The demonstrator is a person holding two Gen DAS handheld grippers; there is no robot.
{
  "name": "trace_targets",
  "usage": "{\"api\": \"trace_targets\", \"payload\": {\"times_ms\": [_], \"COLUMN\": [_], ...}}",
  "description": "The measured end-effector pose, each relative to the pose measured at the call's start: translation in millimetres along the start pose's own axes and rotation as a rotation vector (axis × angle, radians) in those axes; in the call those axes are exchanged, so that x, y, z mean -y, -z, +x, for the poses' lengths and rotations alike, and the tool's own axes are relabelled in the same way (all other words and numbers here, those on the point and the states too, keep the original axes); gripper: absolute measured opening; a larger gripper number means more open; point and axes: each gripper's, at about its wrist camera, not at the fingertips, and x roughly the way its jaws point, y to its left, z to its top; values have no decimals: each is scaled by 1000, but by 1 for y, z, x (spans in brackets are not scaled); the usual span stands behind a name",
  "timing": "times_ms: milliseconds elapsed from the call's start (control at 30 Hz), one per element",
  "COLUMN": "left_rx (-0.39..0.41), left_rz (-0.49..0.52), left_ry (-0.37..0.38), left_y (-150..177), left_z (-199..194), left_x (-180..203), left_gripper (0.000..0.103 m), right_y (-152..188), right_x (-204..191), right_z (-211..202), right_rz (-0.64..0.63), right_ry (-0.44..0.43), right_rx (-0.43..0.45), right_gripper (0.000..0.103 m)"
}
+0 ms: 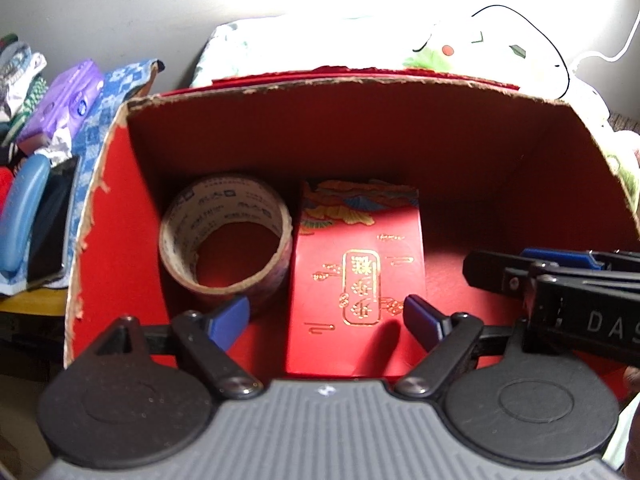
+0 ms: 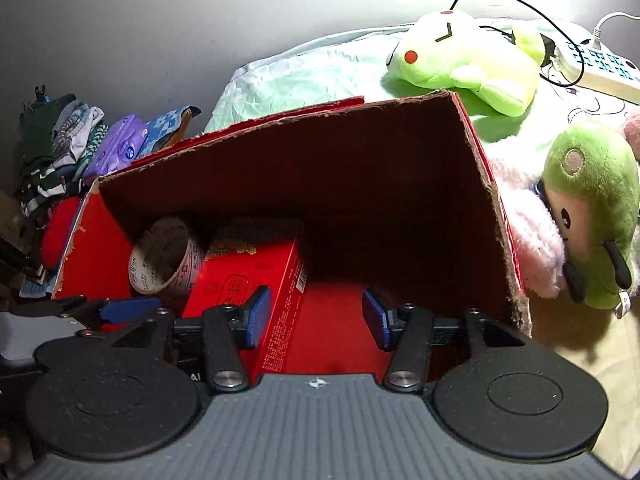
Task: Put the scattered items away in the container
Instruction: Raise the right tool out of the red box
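Note:
The container is a red cardboard box (image 1: 340, 120) with torn rims, open at the top (image 2: 320, 184). Inside it a roll of printed tape (image 1: 224, 240) stands on its side at the left. Beside the roll lies a flat red gift box with gold print (image 1: 360, 280). My left gripper (image 1: 326, 314) hangs open above the near end of the gift box, touching nothing. My right gripper (image 2: 316, 316) is open too, over the bare red floor just right of the gift box (image 2: 248, 276). The tape roll (image 2: 164, 260) sits behind it on the left. The right gripper's fingers (image 1: 492, 270) reach in from the right.
Green plush toys (image 2: 460, 60) (image 2: 592, 216) and a pink fluffy one (image 2: 528, 240) lie right of the container, on a pale sheet. A white power strip (image 2: 600, 68) with cables is at the far right. Left of the container are a purple tissue pack (image 1: 64, 104), a blue case (image 1: 24, 216) and piled clothes (image 2: 52, 148).

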Motion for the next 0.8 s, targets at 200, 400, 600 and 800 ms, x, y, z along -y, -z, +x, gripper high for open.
{"api": "trace_targets", "payload": {"times_ms": [200,400,600,800], "left_rx": [-2,2,14,17], "left_rz": [18,15,23,38], "left_ry": [-18,-23,-55,-75], "left_y": [0,0,1,0], "left_z": [-1,0,-1,-1], "left_x": [2,2,4,7], "left_gripper": [84,84,83,84], "right_y": [4,5,5,3], "right_x": [0,3,4,5], "right_z": [1,4,6,9], "right_rz": [2,35,23,19], "right_ry": [5,-18,-31,-59], "right_rx": [19,1,-1,-23], "right_gripper": [55,55,54,54]}}
